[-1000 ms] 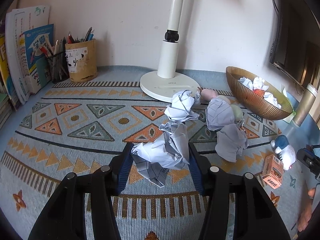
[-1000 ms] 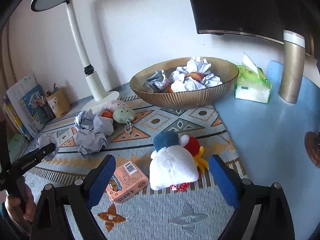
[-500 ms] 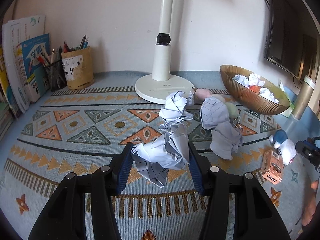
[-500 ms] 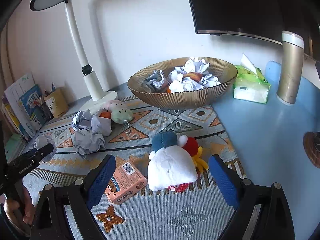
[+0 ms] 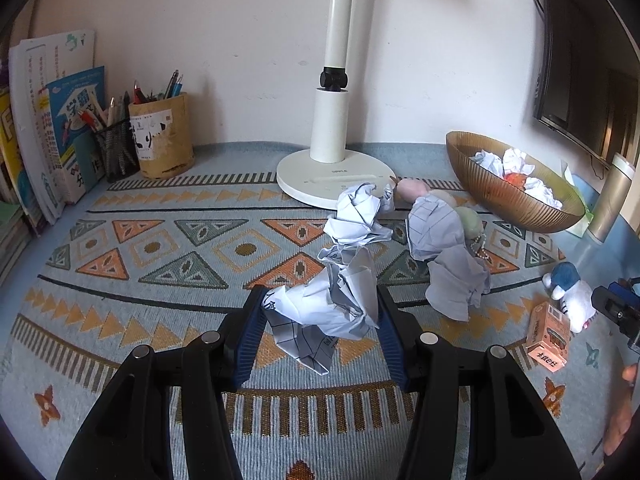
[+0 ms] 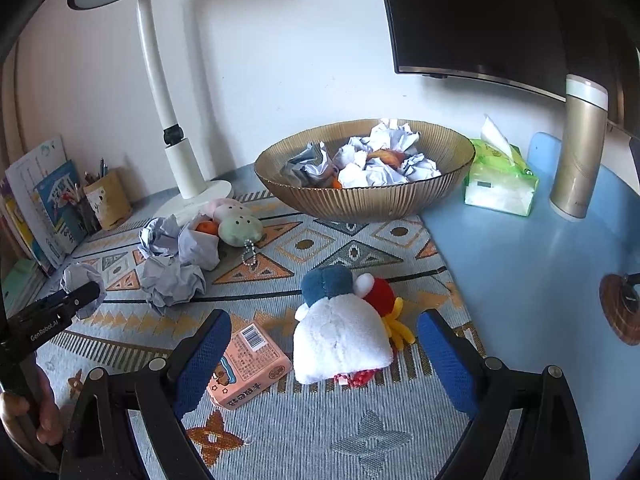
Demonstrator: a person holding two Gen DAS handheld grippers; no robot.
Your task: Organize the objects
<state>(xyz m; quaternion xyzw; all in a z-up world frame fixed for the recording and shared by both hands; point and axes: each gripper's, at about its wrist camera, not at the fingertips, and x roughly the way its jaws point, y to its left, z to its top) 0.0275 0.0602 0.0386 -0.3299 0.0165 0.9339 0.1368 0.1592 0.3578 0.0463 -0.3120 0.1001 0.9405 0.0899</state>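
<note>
Your desk is covered by a patterned woven mat (image 5: 160,248) in blue, orange and grey, with a white desk lamp (image 5: 332,120) standing at its far edge against the wall. A dark monitor (image 6: 500,20) hangs over the right side. Beneath it sits the ribbed amber bowl (image 6: 360,204), already holding several crumpled paper balls and something orange among them.

Your left gripper (image 5: 320,320) is clamped on a crumpled paper ball (image 5: 332,300), its blue pads pressed against both sides of the wad, which is held above the mat. Beyond it, 3 more paper wads (image 5: 360,216) lie on the mat beside the lamp base, bunched with a pink and a green plush keychain (image 6: 240,230).

Your right gripper (image 6: 324,356) is spread wide and holds nothing. Between its blue pads, on the mat, sits a white plush toy (image 6: 340,344) with a blue cap and a red-and-yellow part at its side, and just left of it a small pink carton (image 6: 248,364) with a barcode.

A green tissue pack (image 6: 500,184) and a gold flask (image 6: 580,152) stand on the bare blue desktop right of the bowl. A pen holder (image 5: 160,136) and books (image 5: 52,120) line the far left.
</note>
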